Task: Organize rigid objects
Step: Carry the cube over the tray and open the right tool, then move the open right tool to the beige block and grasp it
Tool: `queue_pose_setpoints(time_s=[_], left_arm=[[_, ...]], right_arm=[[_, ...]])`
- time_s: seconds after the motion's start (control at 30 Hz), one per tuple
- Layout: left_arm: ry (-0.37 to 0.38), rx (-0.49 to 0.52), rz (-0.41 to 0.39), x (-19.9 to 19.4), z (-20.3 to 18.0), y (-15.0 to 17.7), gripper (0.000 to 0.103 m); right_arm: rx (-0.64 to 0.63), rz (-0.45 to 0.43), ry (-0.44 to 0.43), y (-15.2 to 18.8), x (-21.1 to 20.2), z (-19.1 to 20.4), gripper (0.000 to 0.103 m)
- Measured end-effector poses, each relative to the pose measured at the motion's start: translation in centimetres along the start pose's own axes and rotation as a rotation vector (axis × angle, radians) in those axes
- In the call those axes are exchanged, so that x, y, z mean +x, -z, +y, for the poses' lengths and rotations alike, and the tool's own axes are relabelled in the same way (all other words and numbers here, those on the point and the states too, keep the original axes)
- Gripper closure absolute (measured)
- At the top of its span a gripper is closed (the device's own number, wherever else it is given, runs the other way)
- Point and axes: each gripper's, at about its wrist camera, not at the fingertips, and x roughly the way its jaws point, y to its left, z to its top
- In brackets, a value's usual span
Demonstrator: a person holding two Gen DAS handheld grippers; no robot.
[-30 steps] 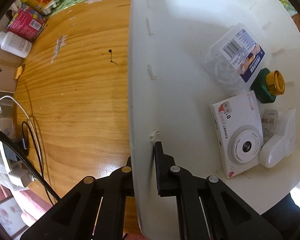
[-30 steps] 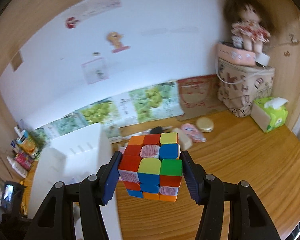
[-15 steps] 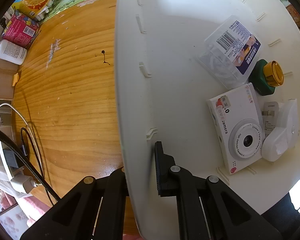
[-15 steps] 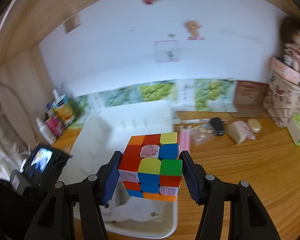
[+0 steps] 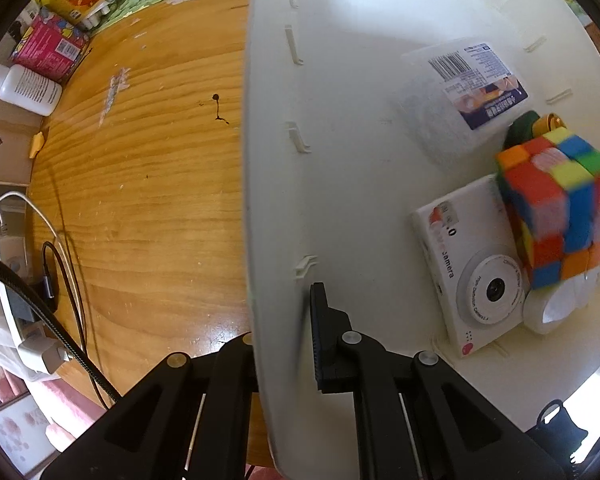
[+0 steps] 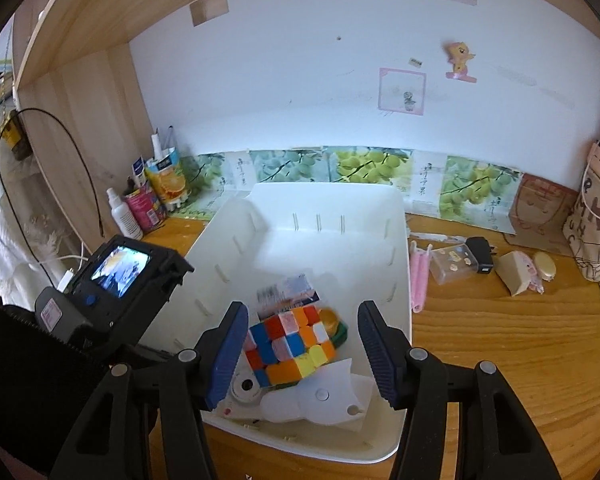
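left gripper (image 5: 280, 320): points straight down and is clamped on the near left wall of the white bin (image 5: 340, 80). one finger is inside the wall, the other outside, and the jaws are almost fully closed on the thin plastic.

right gripper (image 6: 302, 312): hangs over the near end of the bin, angled down. its blue pads stand apart with nothing pressed between them. the cube (image 6: 290, 346) shows in the gap but lies below, clear of both pads.

cube: multicoloured and tilted, inside the bin at its near right part. in the left wrist view it is blurred (image 5: 556, 208). it overlaps the far end of the white camera (image 5: 472, 272); whether it rests on it or is just above cannot be told.

other bin contents: a clear box (image 5: 452, 96) with a barcode label lies just beyond the cube. a green bottle (image 5: 522, 128) with a gold cap is partly hidden behind the cube. a white plastic piece (image 6: 320, 400) lies at the near wall, just right of the camera. the far half of the bin floor is bare.

desk (image 6: 520, 340): wooden, and bears the bin. right of the bin lie a pink item (image 6: 418, 276), a clear case (image 6: 450, 268) and a black charger (image 6: 482, 256). at the far left stand a white bottle (image 5: 24, 88) and a red carton (image 5: 50, 50).
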Motion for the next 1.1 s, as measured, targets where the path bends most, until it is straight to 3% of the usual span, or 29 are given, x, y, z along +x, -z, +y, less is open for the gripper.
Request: queue_pose_setpoints(time_s=[0.3, 0.47, 0.67, 1.1], left_arm=[[-0.008, -0.046, -0.007, -0.2, 0.4, 0.2, 0.094], [-0.008, -0.073, 0.002, -0.3, 0.7, 0.1, 0.094], [-0.002, -0.101, 0.016, -0.3, 1.0, -0.4, 0.093], [-0.021, -0.172, 0.020, -0.8, 2.2, -0.8, 0.090]], right_arm=[[-0.015, -0.007, -0.038, -0.3, 0.0, -1.8, 0.045], [-0.014, -0.017, -0.050, -0.6, -0.2, -3.6, 0.035], [-0.013, -0.026, -0.026, -0.9, -0.5, -6.2, 0.025], [0.024, 0.005, 0.046, -0.1, 0.2, -13.7, 0.022]])
